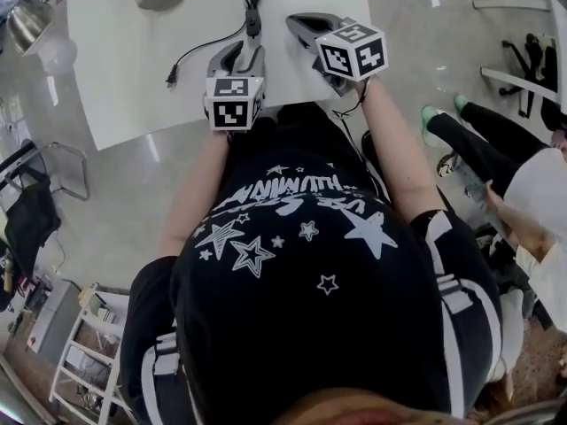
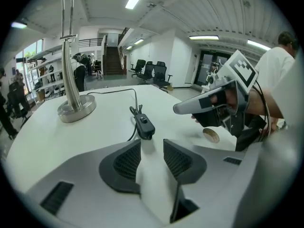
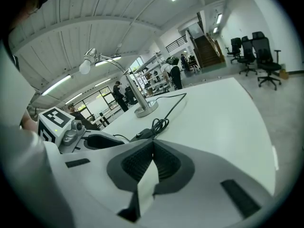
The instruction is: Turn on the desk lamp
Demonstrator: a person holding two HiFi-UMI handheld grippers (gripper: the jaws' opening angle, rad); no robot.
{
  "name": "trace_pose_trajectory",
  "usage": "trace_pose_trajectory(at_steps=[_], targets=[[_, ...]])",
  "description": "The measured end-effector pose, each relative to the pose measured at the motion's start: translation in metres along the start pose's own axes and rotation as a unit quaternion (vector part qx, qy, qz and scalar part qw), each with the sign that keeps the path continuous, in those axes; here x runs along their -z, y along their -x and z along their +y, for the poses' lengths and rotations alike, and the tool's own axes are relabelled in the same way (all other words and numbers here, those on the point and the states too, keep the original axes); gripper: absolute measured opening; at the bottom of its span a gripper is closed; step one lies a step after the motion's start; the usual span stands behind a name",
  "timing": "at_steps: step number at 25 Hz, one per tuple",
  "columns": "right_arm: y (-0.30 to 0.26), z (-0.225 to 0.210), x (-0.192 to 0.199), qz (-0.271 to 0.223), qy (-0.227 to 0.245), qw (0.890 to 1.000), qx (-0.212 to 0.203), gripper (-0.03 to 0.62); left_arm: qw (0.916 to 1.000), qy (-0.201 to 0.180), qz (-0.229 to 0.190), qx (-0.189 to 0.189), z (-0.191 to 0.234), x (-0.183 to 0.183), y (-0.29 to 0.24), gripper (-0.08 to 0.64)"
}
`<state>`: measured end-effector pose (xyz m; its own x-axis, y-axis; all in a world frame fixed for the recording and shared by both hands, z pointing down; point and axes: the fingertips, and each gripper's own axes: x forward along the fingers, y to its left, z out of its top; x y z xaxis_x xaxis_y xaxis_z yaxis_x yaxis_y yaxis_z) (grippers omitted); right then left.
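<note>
Nearest us is the person's black star-printed shirt (image 1: 292,237), filling the lower half of the head view, with both forearms reaching past it to the white table (image 1: 124,78). Off to the right sits another person (image 1: 496,158) with green shoes, and at lower left a white shelf cart (image 1: 89,361) holds small items we cannot make out. Office chairs (image 3: 251,56) stand well beyond the table.

On the tabletop we see the desk lamp's round metal base (image 2: 76,110) at the far side, its stem upright and its head (image 3: 85,65) curving out sideways. From it the black cord (image 2: 135,99) runs to the inline switch (image 2: 144,125), which lies flat with its long axis in line with the cord, pointing away from the left gripper (image 2: 152,151). That gripper's jaws stand apart over bare table, the switch just ahead of their tips (not between them). A small round tan disc (image 2: 211,136) lies beside the right gripper (image 3: 152,151), whose jaws are together on nothing
</note>
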<state>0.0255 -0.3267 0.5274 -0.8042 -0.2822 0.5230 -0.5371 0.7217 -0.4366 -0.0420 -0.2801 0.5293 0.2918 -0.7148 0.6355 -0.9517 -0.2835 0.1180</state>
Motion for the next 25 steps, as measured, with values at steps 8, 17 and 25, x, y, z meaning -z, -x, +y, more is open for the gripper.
trace_pose_trajectory(at_steps=[8, 17, 25], targets=[[0.007, 0.018, 0.01, -0.019, -0.023, 0.999, 0.033, 0.006, 0.9997, 0.002, -0.011, 0.021, 0.008, 0.008, 0.026, 0.138], [0.005, 0.077, 0.016, -0.04, -0.021, 0.997, 0.065, 0.006, 0.9973, 0.014, -0.047, 0.054, 0.032, 0.015, 0.08, 0.138], [0.001, 0.133, 0.028, -0.061, -0.02, 0.994, 0.084, 0.006, 0.9922, 0.013, -0.089, 0.087, 0.045, 0.023, 0.134, 0.137]])
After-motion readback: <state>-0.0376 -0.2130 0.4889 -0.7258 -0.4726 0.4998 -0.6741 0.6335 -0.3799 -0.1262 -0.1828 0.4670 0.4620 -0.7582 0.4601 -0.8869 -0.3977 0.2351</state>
